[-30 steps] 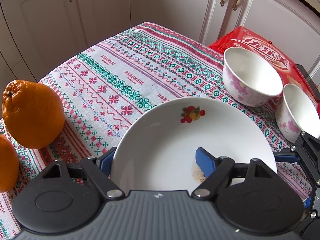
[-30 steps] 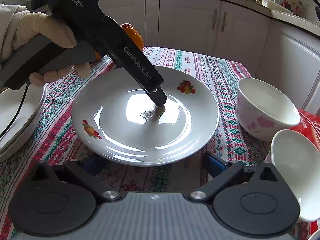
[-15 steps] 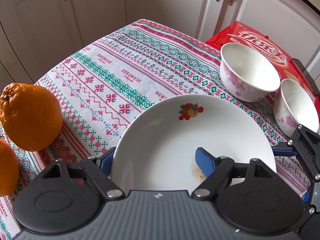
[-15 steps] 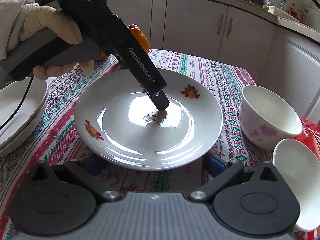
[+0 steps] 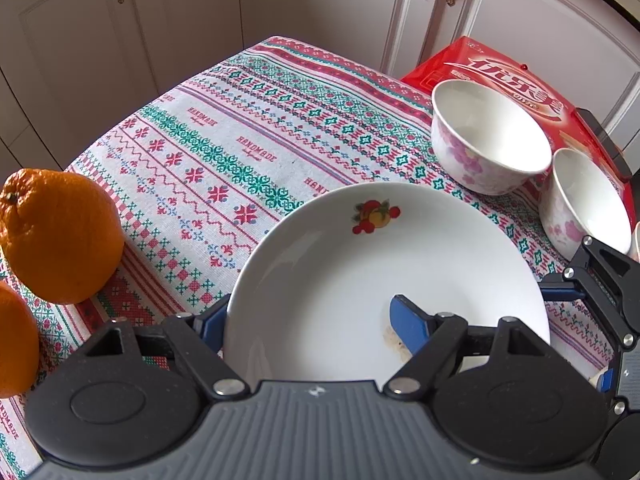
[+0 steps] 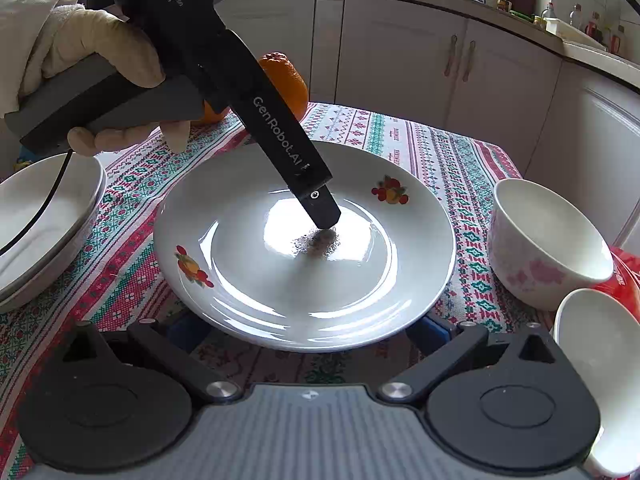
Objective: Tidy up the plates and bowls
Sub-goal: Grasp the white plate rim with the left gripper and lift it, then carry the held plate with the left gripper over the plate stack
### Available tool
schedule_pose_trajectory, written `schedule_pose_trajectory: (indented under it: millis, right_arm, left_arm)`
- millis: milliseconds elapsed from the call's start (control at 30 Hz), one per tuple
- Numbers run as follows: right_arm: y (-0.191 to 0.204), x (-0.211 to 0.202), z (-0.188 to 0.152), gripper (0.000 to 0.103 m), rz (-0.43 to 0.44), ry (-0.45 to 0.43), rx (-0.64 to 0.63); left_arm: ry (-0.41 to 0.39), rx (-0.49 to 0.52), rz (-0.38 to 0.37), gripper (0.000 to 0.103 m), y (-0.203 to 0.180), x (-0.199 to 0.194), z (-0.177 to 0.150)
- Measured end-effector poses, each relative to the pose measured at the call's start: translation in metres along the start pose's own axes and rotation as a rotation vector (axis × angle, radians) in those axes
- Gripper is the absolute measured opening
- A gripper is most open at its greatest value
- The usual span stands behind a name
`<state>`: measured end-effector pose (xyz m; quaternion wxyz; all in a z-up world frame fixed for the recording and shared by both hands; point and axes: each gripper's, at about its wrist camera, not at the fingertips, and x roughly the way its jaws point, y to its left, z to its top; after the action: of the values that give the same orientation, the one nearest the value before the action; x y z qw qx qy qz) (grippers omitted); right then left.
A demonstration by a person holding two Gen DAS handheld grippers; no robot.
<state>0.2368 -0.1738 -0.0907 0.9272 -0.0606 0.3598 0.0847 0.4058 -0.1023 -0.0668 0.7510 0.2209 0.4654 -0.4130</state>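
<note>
**Straddling the plate rim, left side first**

Bracketing the near-left rim of the fruit-print plate [image 5: 384,280], the left gripper [image 5: 312,320] has one blue pad outside the edge and the other pad inside the well, over a small brownish smear. The jaws stand half-parted with the rim between them; no firm pinch shows, so I read it as not yet clamped. In the right wrist view a gloved hand [image 6: 100,64] holds that gripper steeply nose-down, its inner finger [image 6: 320,208] tipped at the plate's centre.

Right gripper [image 6: 304,328]: its fingers sit low at the plate's near edge, spread wide, largely hidden under the rim. Nothing held; released.

Key relation: the plate lies flat on the cloth directly ahead of both grippers, rim to the left gripper's pads, far edge toward the bowls. It is round, so no long axis to favour. The left hand is the nearer and already astride the rim; a closing squeeze looks like the next need, probably toward the stacked plates [image 6: 44,220] at the left table edge.

Surface: embroidered tablecloth [image 5: 224,152], red and green bands, some grip, soft. Two pink-flowered bowls [image 5: 488,136] stand just beyond the plate, beside a red packet [image 5: 500,68]. Two oranges [image 5: 60,236] sit to the left, apart from the plate.

Room: cream kitchen cabinets around the table, cluttered counter behind.
</note>
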Motion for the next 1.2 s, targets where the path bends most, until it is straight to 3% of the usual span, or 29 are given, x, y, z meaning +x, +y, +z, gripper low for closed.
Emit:
schedule_pose_trajectory:
  millis: [633,1200]
  right_arm:
    - [0.009,-0.025,0.0,0.103,0.025,0.002,-0.035]
    - [0.037,-0.071,0.007,0.103,0.093,-0.054,-0.112]
  left_arm:
    - [-0.034,-0.014,-0.013,0.081,-0.009,-0.026,-0.018]
    - [-0.119,-0.076,0.053,0.081,-0.024,-0.099,-0.055]
